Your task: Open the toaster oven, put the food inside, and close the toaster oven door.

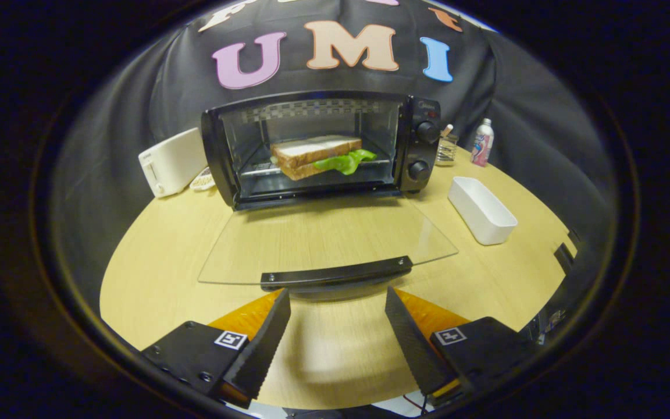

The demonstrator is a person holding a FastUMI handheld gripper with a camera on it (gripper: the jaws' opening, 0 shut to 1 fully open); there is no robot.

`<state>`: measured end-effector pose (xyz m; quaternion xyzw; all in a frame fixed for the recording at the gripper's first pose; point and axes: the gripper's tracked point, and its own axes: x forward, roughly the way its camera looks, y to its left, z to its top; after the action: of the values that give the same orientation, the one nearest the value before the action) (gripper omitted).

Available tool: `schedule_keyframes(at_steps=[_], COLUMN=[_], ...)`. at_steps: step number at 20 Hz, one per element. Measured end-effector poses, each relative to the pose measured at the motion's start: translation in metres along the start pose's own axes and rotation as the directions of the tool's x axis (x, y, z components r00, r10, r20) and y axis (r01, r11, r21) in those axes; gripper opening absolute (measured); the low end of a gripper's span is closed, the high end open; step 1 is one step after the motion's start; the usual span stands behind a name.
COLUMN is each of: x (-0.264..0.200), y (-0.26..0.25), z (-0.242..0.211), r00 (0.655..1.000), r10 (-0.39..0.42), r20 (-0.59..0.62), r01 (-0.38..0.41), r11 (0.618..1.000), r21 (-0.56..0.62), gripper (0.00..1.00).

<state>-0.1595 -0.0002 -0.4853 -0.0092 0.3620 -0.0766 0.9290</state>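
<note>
Gripper hardware, viewed from behind its two fingers.

The gripper (pixel 338 297) consists of two wedge-shaped fingers (pixel 265 343), each tapering to a pointed tip and faced on the inner side with a finely ribbed, sawtooth-edged pad. Each finger is mounted on a flat matte carriage block, and each block carries one small square tag with a black-and-white coded pattern on its upper face. Round screw heads are visible along the left block's outer edge. A glossy orange panel sits behind each finger, above its block. A thin red wire runs beneath the right block, near its lower edge. The fingers stand apart, with nothing between them.
</note>
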Motion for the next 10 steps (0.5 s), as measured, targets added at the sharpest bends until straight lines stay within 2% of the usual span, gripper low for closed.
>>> schedule_keyframes(at_steps=[7, 10], x=[0.002, 0.002], y=[0.005, 0.005], z=[0.007, 0.010], r00=[0.999, 0.999], r10=[0.007, -0.003], r20=[0.036, 0.037], r01=[-0.006, 0.006], r11=[1.000, 0.996], r21=[-0.025, -0.086], gripper=[0.99, 0.98])
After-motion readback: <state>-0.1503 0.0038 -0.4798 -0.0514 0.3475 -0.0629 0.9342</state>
